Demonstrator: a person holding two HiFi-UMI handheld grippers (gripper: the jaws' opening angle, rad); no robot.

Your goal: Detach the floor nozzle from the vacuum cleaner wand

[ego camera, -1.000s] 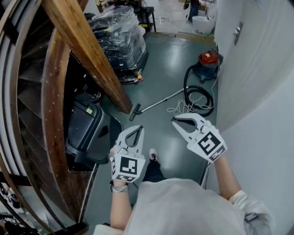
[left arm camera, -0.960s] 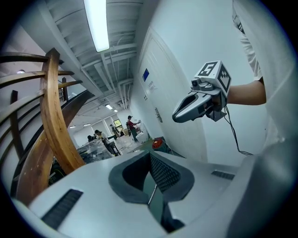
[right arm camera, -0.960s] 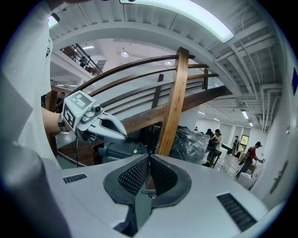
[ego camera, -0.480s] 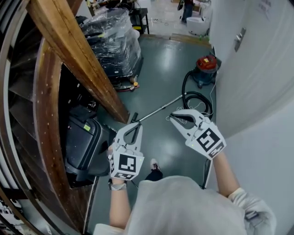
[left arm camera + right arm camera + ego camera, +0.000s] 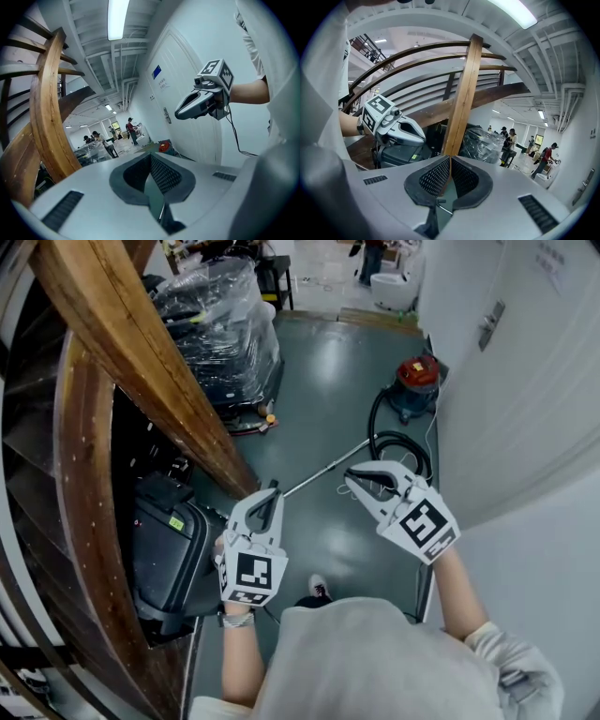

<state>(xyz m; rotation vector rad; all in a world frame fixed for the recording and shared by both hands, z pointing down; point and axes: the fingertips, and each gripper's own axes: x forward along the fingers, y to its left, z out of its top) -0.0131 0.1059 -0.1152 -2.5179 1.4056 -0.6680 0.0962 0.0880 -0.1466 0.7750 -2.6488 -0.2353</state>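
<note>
Head view first: the left gripper [image 5: 274, 495] and right gripper [image 5: 352, 478] are held out side by side over the grey floor [image 5: 323, 362], and both sets of jaws are pressed together on nothing (each gripper view shows the ribbed pads meeting with only the room behind them). The red vacuum cleaner [image 5: 418, 377] stands at the upper right of the frame, its black hose [image 5: 375, 418] looping down to the metal wand [image 5: 323, 466], which runs diagonally toward the centre.

What has changed over the last second is the framing: the wand lay clearly above both grippers and now lies level with their tips, so the person has walked up to it. The floor nozzle [image 5: 273, 486] at the wand's lower end peeks out just above the left gripper's tip. Nothing is detached yet — this reads as the approach, and both jaws must open before either can take hold.
</note>
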